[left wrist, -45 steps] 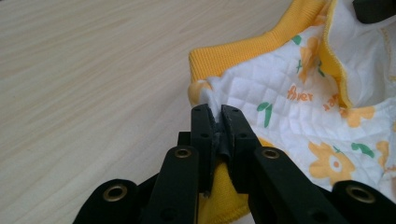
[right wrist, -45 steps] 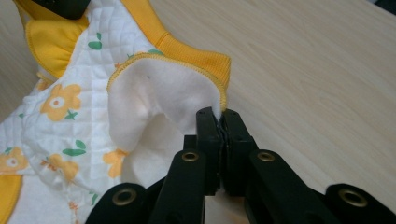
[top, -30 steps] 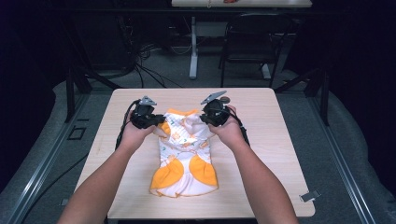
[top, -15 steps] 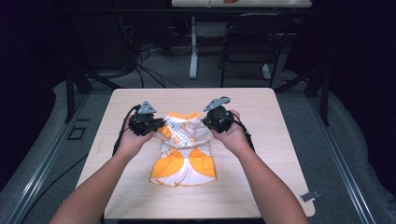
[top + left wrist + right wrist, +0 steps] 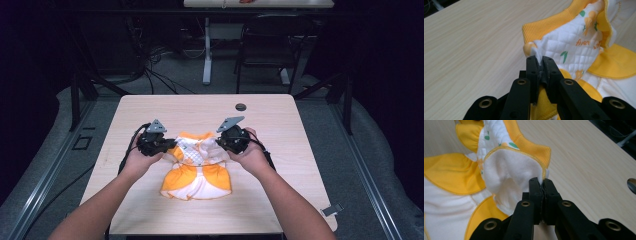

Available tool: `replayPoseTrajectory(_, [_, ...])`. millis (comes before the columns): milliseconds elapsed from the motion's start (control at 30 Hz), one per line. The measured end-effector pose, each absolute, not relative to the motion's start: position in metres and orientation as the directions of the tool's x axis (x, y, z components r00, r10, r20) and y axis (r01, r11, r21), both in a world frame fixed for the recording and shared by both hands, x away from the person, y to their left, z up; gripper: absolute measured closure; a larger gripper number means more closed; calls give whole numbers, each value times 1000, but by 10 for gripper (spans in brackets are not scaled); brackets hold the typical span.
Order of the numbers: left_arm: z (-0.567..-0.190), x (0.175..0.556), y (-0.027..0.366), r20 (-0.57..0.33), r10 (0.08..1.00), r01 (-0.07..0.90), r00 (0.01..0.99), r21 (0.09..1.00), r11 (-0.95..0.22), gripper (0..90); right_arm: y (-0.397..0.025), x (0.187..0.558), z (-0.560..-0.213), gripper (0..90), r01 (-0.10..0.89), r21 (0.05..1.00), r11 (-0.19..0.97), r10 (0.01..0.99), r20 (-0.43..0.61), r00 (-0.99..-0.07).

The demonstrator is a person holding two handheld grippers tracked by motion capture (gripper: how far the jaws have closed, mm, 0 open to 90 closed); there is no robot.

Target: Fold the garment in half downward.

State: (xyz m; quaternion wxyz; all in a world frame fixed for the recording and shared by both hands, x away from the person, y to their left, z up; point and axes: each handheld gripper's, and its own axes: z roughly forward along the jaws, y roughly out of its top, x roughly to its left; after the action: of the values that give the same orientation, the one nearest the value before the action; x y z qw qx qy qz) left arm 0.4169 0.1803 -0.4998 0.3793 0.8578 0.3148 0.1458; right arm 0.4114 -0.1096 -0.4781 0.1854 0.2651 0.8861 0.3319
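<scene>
Baby garment (image 5: pixel 197 167) has slid nearer the table's (image 5: pixel 280 125) front edge, both upper corners pinched in the closed left gripper (image 5: pixel 541 67) and right gripper (image 5: pixel 541 188), suggesting repositioning for folding.

1. Small garment (image 5: pixel 197 167): quilted white fabric with orange and green print, yellow-orange ribbed trim and rounded orange panels.
2. Lies on the pale wood counter (image 5: pixel 280 125), near its front middle; lower part spread flat.
3. Upper edge bunched and raised, pinched at both corners: left tongs (image 5: pixel 540 65) on one, right tongs (image 5: pixel 542 185) on the other.
4. White fleecy lining shows at the right corner.
</scene>
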Motion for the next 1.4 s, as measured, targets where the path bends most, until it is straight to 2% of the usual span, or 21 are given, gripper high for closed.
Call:
replayPoseTrajectory(533, [-526,403,183,-79,634,485,769,718,-499,842,-111,394,-507,871,385,649,656,572,-94,-815])
replayPoseTrajectory(1000, [-543,388,186,-114,621,498,775,714,-491,835,-121,381,-531,862,450,677,583,592,26,-805])
replayPoseTrajectory(1233, [-536,380,189,-137,616,502,775,726,-470,757,-123,374,-528,759,467,695,547,594,71,-801])
replayPoseTrajectory(1400, [-528,377,190,-136,614,497,777,732,-466,712,-127,371,-519,701,454,713,535,593,67,-803])
